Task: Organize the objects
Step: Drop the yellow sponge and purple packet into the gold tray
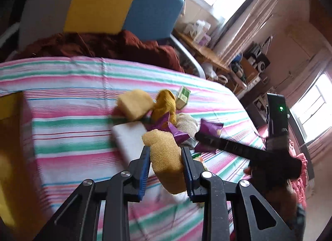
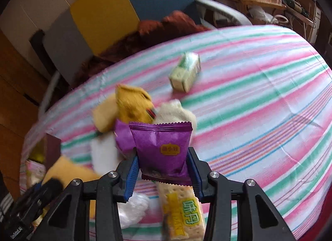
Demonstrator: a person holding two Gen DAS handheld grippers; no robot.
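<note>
Sponges, socks and snack packets are piled mid-bed on the striped sheet (image 1: 68, 87). One yellow sponge (image 1: 166, 153) is clamped by the left gripper (image 1: 166, 158), a purple packet (image 2: 164, 149) by the right gripper (image 2: 164, 170). Most sorting is judged undone.

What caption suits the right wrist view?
Right gripper clamps a purple snack packet above a cracker pack on the striped bedsheet.
</note>
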